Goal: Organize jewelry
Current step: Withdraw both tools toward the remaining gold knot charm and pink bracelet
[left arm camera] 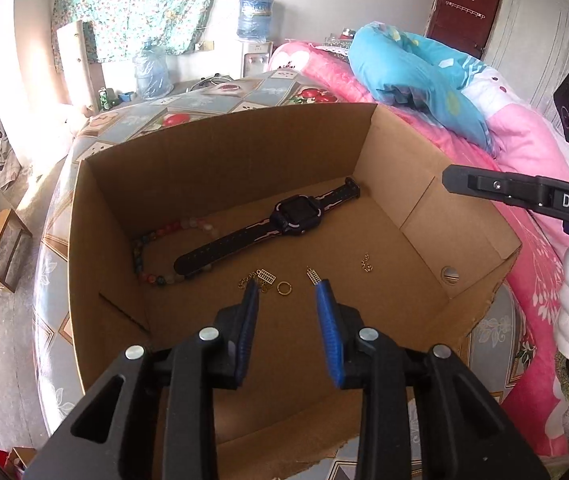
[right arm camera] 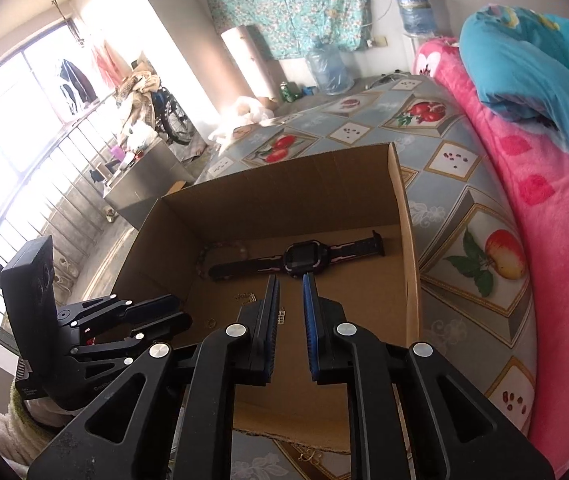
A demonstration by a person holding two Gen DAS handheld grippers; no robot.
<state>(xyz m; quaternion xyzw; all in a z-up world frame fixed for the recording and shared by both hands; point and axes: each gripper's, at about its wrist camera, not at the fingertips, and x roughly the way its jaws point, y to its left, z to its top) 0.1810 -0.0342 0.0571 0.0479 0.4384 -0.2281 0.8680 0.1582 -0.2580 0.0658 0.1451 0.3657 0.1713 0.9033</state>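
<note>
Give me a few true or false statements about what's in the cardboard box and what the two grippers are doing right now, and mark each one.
1. The watch lies flat on the floor of the box. True.
2. The left gripper is shut on the gold ring. False: its jaws are open and the ring lies on the floor between its fingertips.
3. A bead bracelet lies by the watch strap. True.
4. The right gripper holds the watch. False: its jaws are apart and empty, above the box.
5. The box stands on the pink blanket. False: it stands on the fruit-print cloth.
</note>
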